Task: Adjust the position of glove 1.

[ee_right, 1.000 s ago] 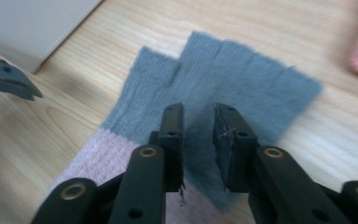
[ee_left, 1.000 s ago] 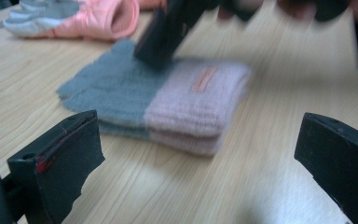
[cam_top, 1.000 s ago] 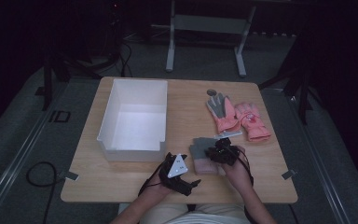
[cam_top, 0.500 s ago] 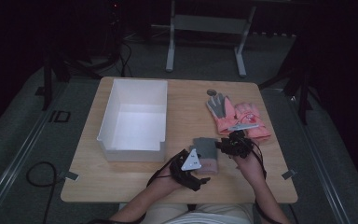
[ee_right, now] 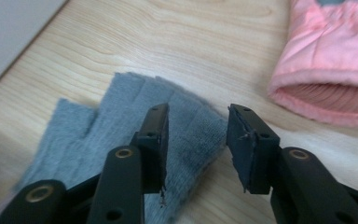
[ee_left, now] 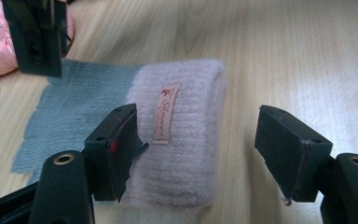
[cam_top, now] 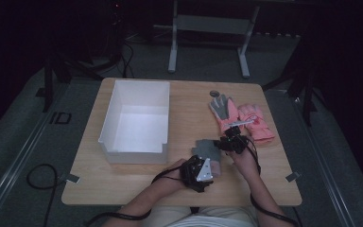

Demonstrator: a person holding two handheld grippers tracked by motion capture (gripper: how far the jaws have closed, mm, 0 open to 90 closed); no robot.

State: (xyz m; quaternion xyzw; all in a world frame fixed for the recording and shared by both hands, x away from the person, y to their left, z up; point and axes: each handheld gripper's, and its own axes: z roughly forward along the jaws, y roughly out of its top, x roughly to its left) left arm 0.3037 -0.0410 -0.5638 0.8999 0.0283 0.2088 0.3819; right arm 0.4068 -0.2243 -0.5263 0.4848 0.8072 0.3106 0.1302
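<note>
A knit glove [cam_top: 207, 149] with grey fingers [ee_right: 121, 112] and a pale pink cuff [ee_left: 191, 140] lies flat on the table near its front edge. My left gripper [cam_top: 207, 164] is at the cuff end. In the left gripper view its jaws [ee_left: 200, 135] have just been closing and stand apart, one over the cuff and one on the bare wood beside it. My right gripper [cam_top: 230, 142] hovers over the grey fingers. Its jaws [ee_right: 196, 135] have just been opening and hold nothing. The right gripper's jaw [ee_left: 32, 37] also shows at the far end of the glove.
A white open bin [cam_top: 137, 118] stands on the left half of the wooden table [cam_top: 189, 104]. A pair of padded pink gloves [cam_top: 246, 120] lies at the right rear, close beyond my right gripper, with a small dark disc [cam_top: 214, 93] behind them.
My left gripper has moved right up to the knit glove's cuff and its jaws have narrowed. My right gripper has shifted slightly away from me along the glove's fingers, with its jaws wider.
</note>
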